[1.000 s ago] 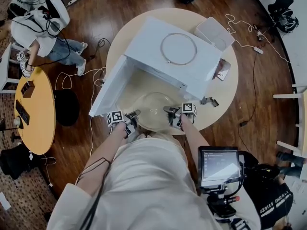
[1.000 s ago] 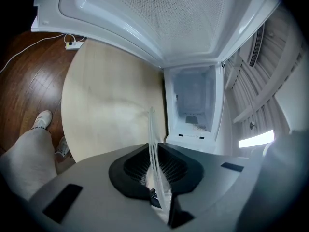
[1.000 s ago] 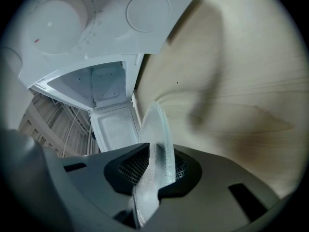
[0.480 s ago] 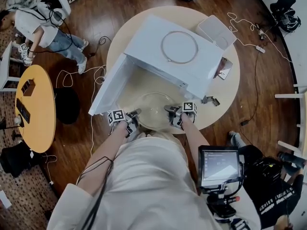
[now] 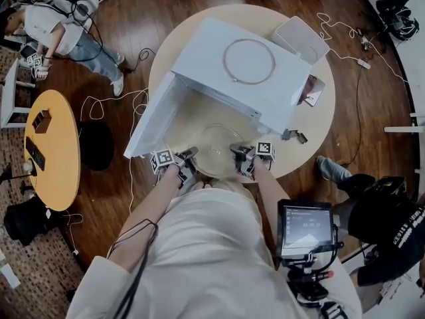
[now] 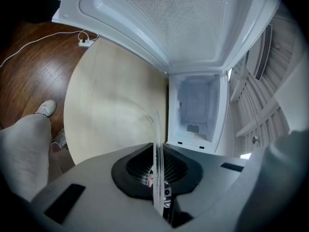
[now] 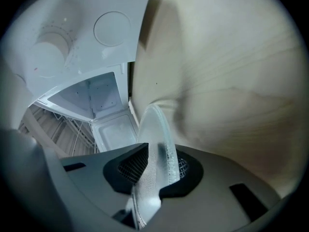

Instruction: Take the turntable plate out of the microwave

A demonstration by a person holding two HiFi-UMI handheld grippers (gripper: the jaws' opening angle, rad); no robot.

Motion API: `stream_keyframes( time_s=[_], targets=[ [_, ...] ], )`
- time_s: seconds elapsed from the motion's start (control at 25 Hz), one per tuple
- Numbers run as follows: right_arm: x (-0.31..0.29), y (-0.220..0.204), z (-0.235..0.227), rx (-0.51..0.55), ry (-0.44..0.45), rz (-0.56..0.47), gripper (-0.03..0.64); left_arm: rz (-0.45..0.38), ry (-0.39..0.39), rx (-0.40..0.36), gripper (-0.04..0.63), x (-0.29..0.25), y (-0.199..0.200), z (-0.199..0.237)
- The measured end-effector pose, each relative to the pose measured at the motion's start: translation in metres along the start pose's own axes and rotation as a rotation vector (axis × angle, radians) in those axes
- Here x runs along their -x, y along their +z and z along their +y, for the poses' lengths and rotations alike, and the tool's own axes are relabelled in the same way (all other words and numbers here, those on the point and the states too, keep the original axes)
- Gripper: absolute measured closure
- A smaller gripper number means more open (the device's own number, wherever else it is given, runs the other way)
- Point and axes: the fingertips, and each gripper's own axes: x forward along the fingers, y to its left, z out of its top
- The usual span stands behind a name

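Left gripper view – the left gripper point(image 6: 157, 170) is clamped on the rim of the glass turntable plate point(image 6: 157, 139), the rim edge-on between the two dark pads, which press it from both sides. In the right gripper view the right gripper point(image 7: 155, 170) has the opposite rim of the plate point(image 7: 155, 129) between its pads; its jaws have just been opening a little, yet the pads are on the glass. In the head view I see the plate point(image 5: 214, 150) out of the oven, carried between the left gripper point(image 5: 188, 155) and the right gripper point(image 5: 236, 151) over the near edge of the round table point(image 5: 312, 128), just in front of the open cavity – whether it touches the tabletop I cannot tell. Both forearms reach forward from the body, roughly parallel, the grippers pointing somewhat down and inward toward each other across the plate. The white microwave point(image 5: 265, 88) sits mid-table with its door point(image 5: 149, 121) swung wide on the left, close beside the left gripper. A thin ring point(image 5: 224, 61) lies on the microwave's top. Behind it stands a white bin point(image 5: 302, 40); a small dark clip point(image 5: 294, 135) lies to the right of the right gripper. Off the table: a second person point(image 5: 56, 28) at upper left beside a yellow table point(image 5: 46, 148), and a screen on a stand point(image 5: 307, 226) by my right elbow.
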Motion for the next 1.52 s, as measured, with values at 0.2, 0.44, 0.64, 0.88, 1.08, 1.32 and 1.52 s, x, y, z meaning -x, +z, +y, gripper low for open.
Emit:
stream_keyframes(
  time_s=[0.2,0.44,0.64,0.88,1.08,1.32,1.52],
  targets=[
    [0.000,0.002,0.001,-0.013,0.079,-0.012,0.464,-0.003,0.011,0.003,0.564,0.001,-0.001,-0.004],
    [0.004,-0.007,-0.001,-0.026,0.008,-0.011,0.398,0.004,0.014,0.004,0.563,-0.002,-0.004,-0.004],
    [0.007,-0.021,-0.003,-0.034,-0.032,-0.021,0.387,0.015,0.013,-0.007,0.563,-0.002,-0.003,-0.008],
    [0.016,-0.035,-0.015,-0.059,-0.040,-0.066,0.387,0.005,0.000,-0.007,0.563,-0.003,0.005,-0.010],
    [0.024,-0.053,-0.018,-0.096,-0.022,-0.116,0.387,0.014,0.008,-0.031,0.563,-0.002,0.008,-0.011],
    [0.023,-0.068,-0.011,-0.130,0.029,-0.171,0.388,0.006,0.026,-0.038,0.563,-0.001,0.005,-0.013],
    [0.039,-0.067,-0.026,-0.163,-0.073,-0.362,0.388,0.006,0.033,-0.050,0.563,-0.001,0.006,-0.013]
  ],
)
